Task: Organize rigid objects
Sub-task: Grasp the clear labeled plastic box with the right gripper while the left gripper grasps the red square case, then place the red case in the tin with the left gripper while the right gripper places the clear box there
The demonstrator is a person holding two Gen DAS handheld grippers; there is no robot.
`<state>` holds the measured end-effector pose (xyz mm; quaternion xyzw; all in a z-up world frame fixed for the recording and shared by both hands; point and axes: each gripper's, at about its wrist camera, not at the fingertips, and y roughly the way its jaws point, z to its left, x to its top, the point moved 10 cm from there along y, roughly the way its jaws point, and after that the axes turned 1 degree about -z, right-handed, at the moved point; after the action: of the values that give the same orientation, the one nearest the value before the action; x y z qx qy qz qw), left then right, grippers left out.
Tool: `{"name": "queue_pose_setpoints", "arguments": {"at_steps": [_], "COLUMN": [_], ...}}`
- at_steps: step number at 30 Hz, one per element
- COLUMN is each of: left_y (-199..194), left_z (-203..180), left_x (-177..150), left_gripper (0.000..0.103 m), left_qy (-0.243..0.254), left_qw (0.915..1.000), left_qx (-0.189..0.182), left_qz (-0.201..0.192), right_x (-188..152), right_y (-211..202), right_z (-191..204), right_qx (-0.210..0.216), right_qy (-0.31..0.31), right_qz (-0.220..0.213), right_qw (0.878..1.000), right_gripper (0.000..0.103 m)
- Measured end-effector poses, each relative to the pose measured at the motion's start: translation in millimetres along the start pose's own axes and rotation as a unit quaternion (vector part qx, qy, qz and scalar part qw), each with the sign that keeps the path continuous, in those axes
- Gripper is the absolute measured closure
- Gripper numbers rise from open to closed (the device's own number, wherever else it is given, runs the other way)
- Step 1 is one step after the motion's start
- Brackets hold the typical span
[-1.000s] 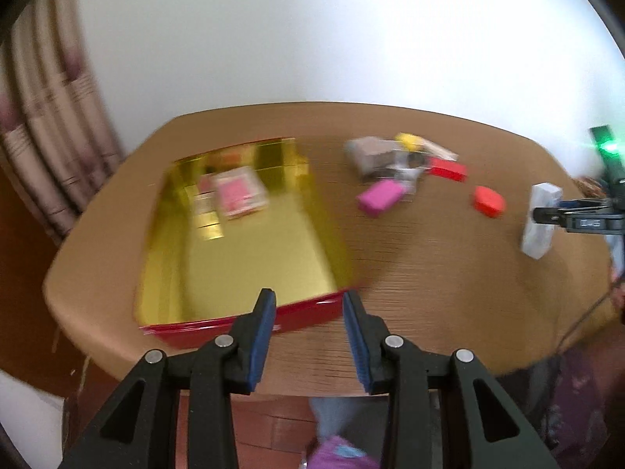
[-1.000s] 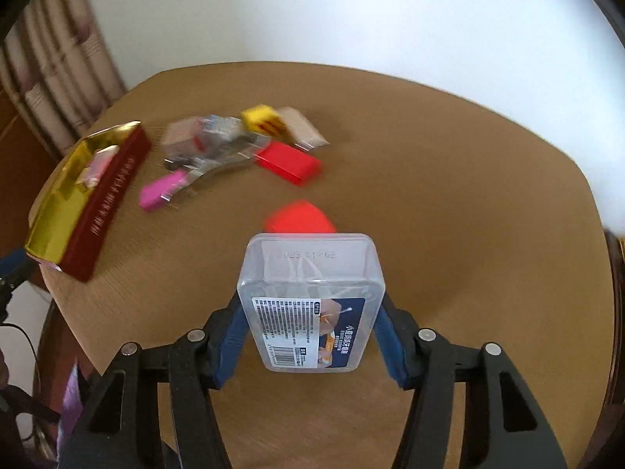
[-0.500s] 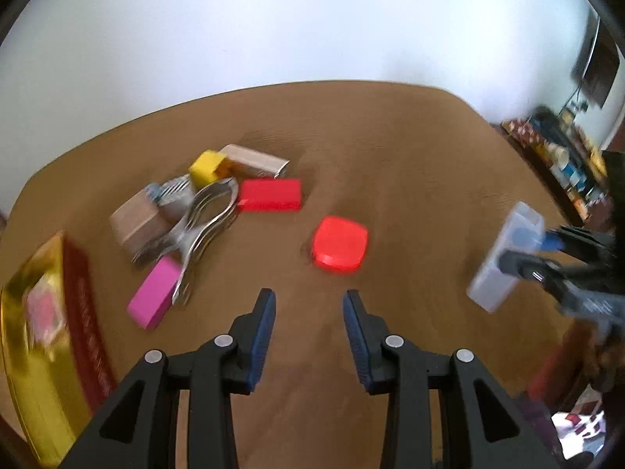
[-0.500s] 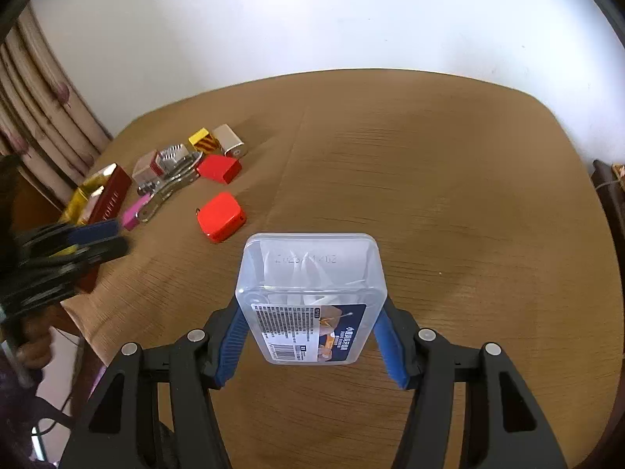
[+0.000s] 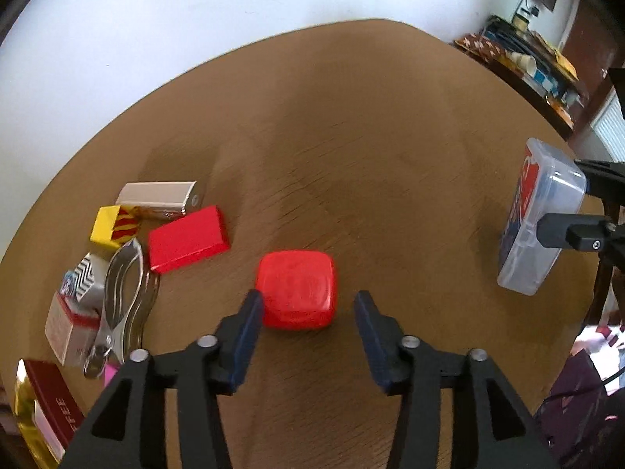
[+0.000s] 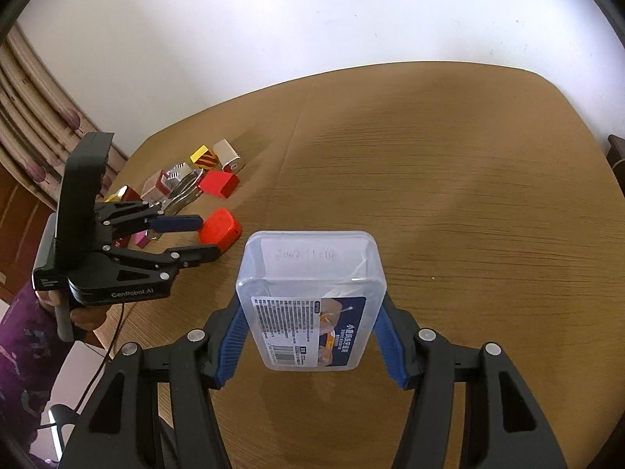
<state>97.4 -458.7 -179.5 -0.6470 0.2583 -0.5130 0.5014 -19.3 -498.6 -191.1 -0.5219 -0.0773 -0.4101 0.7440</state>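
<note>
A red rounded square case (image 5: 297, 289) lies on the brown table (image 5: 371, 156). My left gripper (image 5: 308, 301) points down at it, and its jaws are opening. The case sits between the fingertips; the left pad (image 5: 250, 312) is at its edge and the right pad stands apart. From the right wrist view the left gripper (image 6: 207, 236) reaches the same red case (image 6: 219, 228). My right gripper (image 6: 311, 305) is shut on a clear plastic box with a blue label (image 6: 312, 293). That box (image 5: 539, 219) hangs above the table's right edge.
Left of the case lie a flat red box (image 5: 187, 238), a yellow striped block (image 5: 113, 226), a beige box (image 5: 156, 195), a metal clip (image 5: 121, 297), a white and red carton (image 5: 66, 324) and a pink block (image 5: 111, 373). A gold-lined red tray (image 5: 43, 410) sits at the far left.
My left gripper swung from in front of the gold tray over to the red case, tipped downward, and its jaws widened. The right gripper drifted a little, still holding the clear box.
</note>
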Motion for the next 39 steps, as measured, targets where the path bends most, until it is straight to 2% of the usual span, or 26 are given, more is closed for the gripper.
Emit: {"name": "queue_pose_setpoints", "arguments": {"at_steps": [5, 9, 10, 11, 13, 17, 20, 26, 29, 32, 34, 36, 39], "left_y": [21.1, 26.3, 27.2, 27.6, 26.7, 16.6, -1.3, -72.5, -114.8, -153.9, -172.0, -171.6, -154.8], "left_z": [9.7, 9.3, 10.6, 11.7, 17.5, 19.7, 15.7, 27.5, 53.8, 106.5, 153.9, 196.7, 239.0], "left_x": [2.1, 9.6, 10.2, 10.7, 12.8, 2.4, -10.0, -55.2, -83.8, -121.0, -154.5, -183.9, -212.2], "left_gripper": [0.048, 0.048, 0.049, 0.056, 0.056, 0.056, 0.056, 0.056, 0.056, 0.056, 0.056, 0.056, 0.056], "left_qy": [-0.001, -0.002, -0.012, -0.025, -0.050, -0.085, -0.139, -0.230, -0.268, -0.306, -0.335, -0.363, -0.396], "left_qw": [0.9997, 1.0000, 0.9999, 0.9997, 0.9987, 0.9959, 0.9893, 0.9685, 0.9569, 0.9437, 0.9301, 0.9160, 0.8994], "left_qx": [0.011, 0.006, 0.001, -0.007, -0.009, 0.017, -0.005, -0.023, -0.001, 0.045, 0.102, 0.143, 0.171], "left_qz": [0.024, 0.006, 0.001, 0.000, -0.002, -0.025, -0.045, -0.092, -0.112, -0.119, -0.113, -0.095, -0.073], "right_x": [-1.5, -2.2, -2.1, -1.6, -1.8, -1.5, -1.1, -3.6, -5.0, -3.4, -1.0, 0.9, 6.3], "right_y": [0.4, -4.4, -3.8, -3.5, -2.5, -4.0, -4.3, -7.7, -11.5, -15.0, -19.1, -21.0, -21.4], "right_z": [1.0, -2.6, -1.8, -1.1, -0.1, -2.9, -1.2, 5.7, 13.2, 23.5, 39.6, 54.0, 88.9], "right_qx": [0.000, 0.001, 0.001, 0.000, -0.002, -0.002, -0.008, -0.018, -0.012, -0.006, 0.007, 0.020, 0.041], "right_qy": [-0.001, 0.001, 0.000, -0.001, -0.001, 0.002, 0.001, 0.001, 0.007, 0.002, -0.003, -0.007, -0.026], "right_qz": [0.003, 0.005, 0.006, 0.007, 0.008, 0.007, 0.007, 0.001, -0.002, -0.006, -0.010, -0.011, -0.011], "right_qw": [1.000, 1.000, 1.000, 1.000, 1.000, 1.000, 1.000, 1.000, 1.000, 1.000, 1.000, 1.000, 0.999], "right_gripper": [0.047, 0.046, 0.046, 0.046, 0.046, 0.046, 0.046, 0.046, 0.046, 0.046, 0.046, 0.046, 0.046]}}
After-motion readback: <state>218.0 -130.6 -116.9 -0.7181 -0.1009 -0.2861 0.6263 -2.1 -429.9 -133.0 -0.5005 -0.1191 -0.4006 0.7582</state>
